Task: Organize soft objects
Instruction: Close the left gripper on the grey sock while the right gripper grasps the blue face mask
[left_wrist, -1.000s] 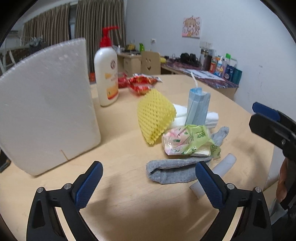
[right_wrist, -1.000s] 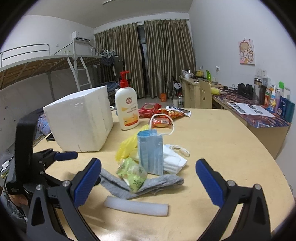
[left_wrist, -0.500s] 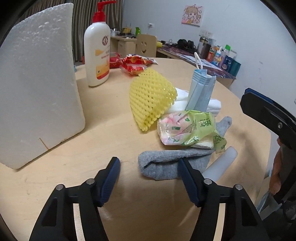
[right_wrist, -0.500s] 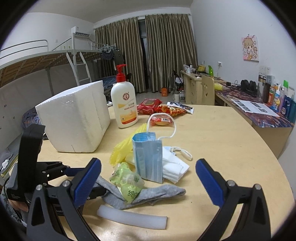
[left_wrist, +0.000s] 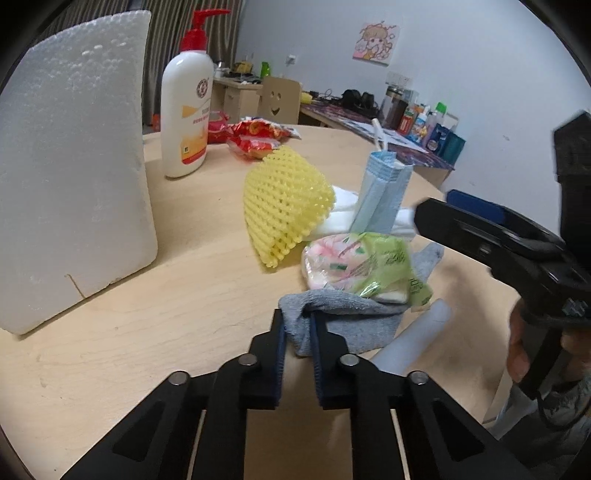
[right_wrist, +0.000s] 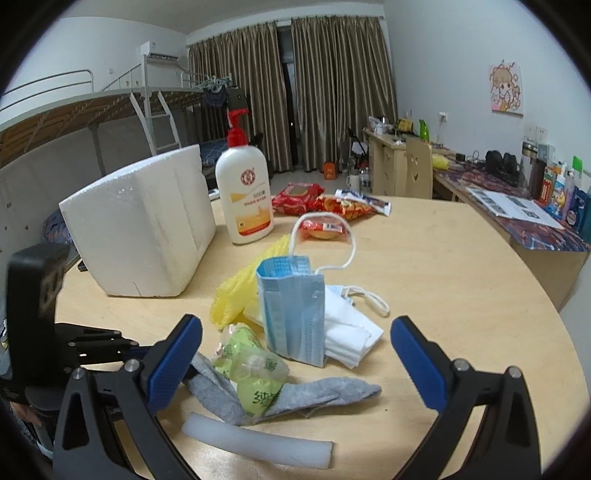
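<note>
A grey sock (left_wrist: 354, 325) lies on the round wooden table (left_wrist: 184, 295) under a green and pink tissue pack (left_wrist: 354, 266). My left gripper (left_wrist: 296, 325) is closing its jaws on the sock's near end, and the pads press the fabric between them. Behind the pack are a yellow foam net (left_wrist: 284, 206), folded blue masks (left_wrist: 384, 195) and white cloths (right_wrist: 351, 332). My right gripper (right_wrist: 295, 328) hangs open just in front of the masks (right_wrist: 295, 310) and above the sock (right_wrist: 332, 395), holding nothing.
A white foam tube (right_wrist: 258, 439) lies by the table's near edge. A big styrofoam block (right_wrist: 140, 229), a lotion pump bottle (right_wrist: 245, 192) and red snack packs (right_wrist: 321, 203) stand further back. A hand (left_wrist: 517, 354) holds the right gripper's handle.
The left gripper's jaws went from wide open to closed on the sock's near end. The right gripper came slightly closer to the pile.
</note>
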